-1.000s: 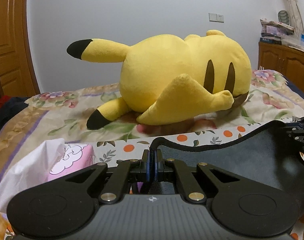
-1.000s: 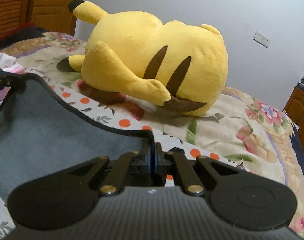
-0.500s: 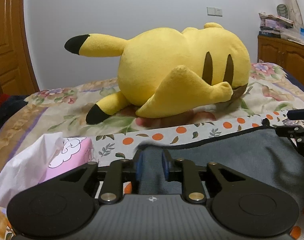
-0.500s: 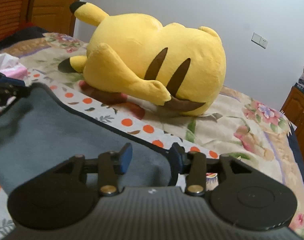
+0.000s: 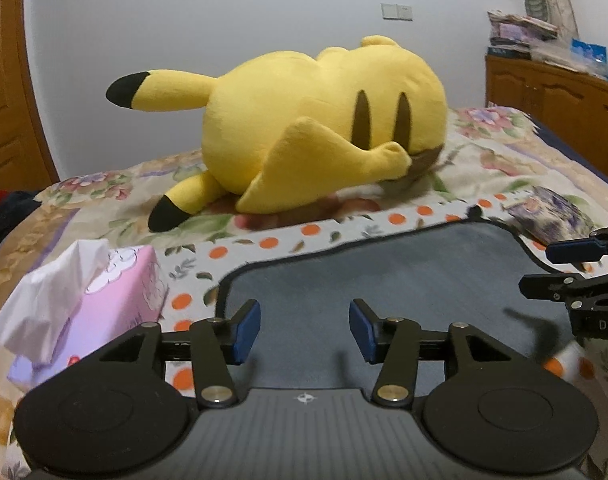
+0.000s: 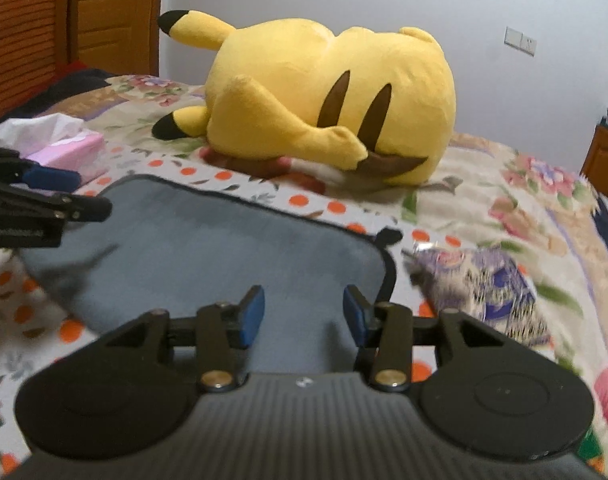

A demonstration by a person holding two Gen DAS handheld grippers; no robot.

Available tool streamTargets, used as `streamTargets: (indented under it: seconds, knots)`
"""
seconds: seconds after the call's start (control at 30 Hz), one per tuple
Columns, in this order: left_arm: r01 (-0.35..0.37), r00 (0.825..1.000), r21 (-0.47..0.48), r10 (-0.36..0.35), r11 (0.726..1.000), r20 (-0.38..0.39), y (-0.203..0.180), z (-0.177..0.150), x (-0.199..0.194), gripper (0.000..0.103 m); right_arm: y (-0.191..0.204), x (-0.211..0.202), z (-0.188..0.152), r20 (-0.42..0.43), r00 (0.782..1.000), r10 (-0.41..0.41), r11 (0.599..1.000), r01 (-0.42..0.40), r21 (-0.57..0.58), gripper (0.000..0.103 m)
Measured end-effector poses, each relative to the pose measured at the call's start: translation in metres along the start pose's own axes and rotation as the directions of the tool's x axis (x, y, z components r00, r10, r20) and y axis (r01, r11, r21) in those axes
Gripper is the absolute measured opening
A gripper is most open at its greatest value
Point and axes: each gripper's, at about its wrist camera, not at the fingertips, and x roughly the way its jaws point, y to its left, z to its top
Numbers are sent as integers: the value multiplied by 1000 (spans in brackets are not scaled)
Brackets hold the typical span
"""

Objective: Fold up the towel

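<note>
A grey-blue towel with a dark hem lies flat on the bed; it also shows in the right wrist view. My left gripper is open and empty, just above the towel's near left part. My right gripper is open and empty above the towel's near right part. The right gripper's fingers show at the right edge of the left wrist view. The left gripper's fingers show at the left edge of the right wrist view.
A large yellow plush toy lies on the floral bedspread behind the towel. A pink tissue box sits left of the towel. A purple patterned packet lies right of it. A wooden cabinet stands at far right.
Both grippers were shut on the towel's raised edge a second ago. They opened, let the towel go, and it now lies flat. Both grippers have pulled back slightly.
</note>
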Motion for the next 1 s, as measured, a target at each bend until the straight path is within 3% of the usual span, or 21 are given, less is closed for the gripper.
streamTargets:
  seconds: [0.17,0.57,1.0]
  knots:
    - [12,1000,9,-12,1000,-10,-7,-9,-18,62,2,-21,-8,2,1000,8,1000,-8,15,45]
    - [34,999,17,-34,999,-11,-18,-14,-72,64,7,-66,-9,22,1000,20,999,-21,29,45]
    - [21,1000,32,-22,999,19,-25,-12,-131,76,8,-121,-7,68,997,21,998,-25,59,46]
